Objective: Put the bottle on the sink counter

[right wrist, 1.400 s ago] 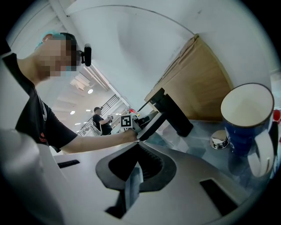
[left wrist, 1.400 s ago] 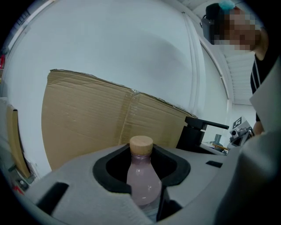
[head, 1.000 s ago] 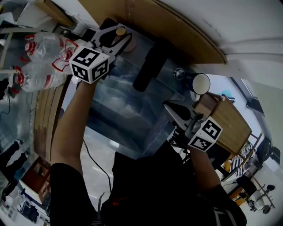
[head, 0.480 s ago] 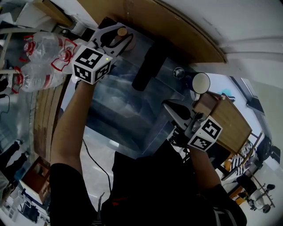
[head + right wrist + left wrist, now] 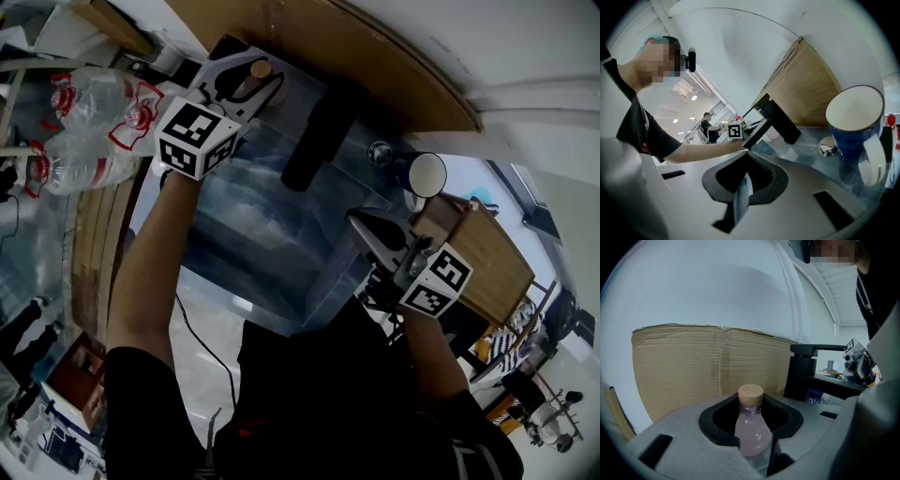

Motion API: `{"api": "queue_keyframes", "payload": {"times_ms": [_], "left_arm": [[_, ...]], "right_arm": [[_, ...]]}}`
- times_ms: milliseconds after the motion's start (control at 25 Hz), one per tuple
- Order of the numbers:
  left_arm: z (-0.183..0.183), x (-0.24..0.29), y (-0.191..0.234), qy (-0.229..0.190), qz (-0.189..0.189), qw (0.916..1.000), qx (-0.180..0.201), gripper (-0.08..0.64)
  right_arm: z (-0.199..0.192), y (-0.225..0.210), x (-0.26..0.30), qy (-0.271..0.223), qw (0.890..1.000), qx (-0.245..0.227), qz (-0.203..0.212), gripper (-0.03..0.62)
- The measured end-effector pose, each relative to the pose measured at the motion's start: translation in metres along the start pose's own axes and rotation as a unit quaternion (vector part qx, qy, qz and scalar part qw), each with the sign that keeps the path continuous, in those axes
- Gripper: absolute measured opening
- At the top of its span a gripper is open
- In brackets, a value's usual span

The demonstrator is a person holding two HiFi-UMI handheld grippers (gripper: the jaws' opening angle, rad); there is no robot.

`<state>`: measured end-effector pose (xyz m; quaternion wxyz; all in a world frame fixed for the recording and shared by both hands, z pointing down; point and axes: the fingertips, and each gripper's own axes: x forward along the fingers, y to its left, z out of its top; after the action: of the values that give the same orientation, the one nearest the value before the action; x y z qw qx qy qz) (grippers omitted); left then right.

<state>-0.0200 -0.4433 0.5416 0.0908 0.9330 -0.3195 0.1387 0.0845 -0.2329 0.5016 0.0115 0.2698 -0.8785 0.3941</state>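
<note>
The left tool (image 5: 247, 81) is pinching the bottle (image 5: 751, 427) at the table's (image 5: 298, 94) eleven o'clock corner, likely awaiting set-down and release, while the right tool (image 5: 742, 186) is idling, pressed together.

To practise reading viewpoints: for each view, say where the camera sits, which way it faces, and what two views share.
Head view: on the person's head, facing steeply down at the sink; both forearms, the left gripper and the right gripper show.
Left gripper view: on the left gripper, facing along its jaws, closed on the bottle, toward cardboard.
Right gripper view: on the right gripper, facing along its shut jaws toward the mug; the person's left arm shows.
Shared: the black faucet appears in all three.
</note>
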Motion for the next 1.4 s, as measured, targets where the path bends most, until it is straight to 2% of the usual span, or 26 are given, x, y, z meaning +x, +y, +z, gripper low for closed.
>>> {"api": "queue_keyframes", "payload": {"times_ms": [320,560,760,1200,1400], "left_arm": [[-0.001,0.001,0.0,-0.004,0.012,0.9999,0.0,0.141],[-0.002,0.002,0.0,-0.004,0.016,0.9997,-0.019,0.144],[-0.002,-0.004,0.002,0.008,0.029,0.9992,-0.028,0.207],[0.009,-0.071,-0.023,0.011,0.061,0.9967,-0.052,0.219],[0.006,-0.117,-0.045,0.013,0.077,0.9931,-0.087,0.219]], "right_arm": [[-0.002,0.002,0.0,0.002,1.0,0.0,0.0,0.005],[-0.001,0.007,-0.004,0.001,1.0,-0.006,-0.002,0.005],[0.004,0.015,-0.008,-0.003,1.0,-0.016,-0.003,0.005],[0.022,0.05,-0.006,-0.018,0.999,-0.045,0.004,0.005],[0.027,0.066,-0.008,-0.027,0.998,-0.057,0.003,0.005]]}}
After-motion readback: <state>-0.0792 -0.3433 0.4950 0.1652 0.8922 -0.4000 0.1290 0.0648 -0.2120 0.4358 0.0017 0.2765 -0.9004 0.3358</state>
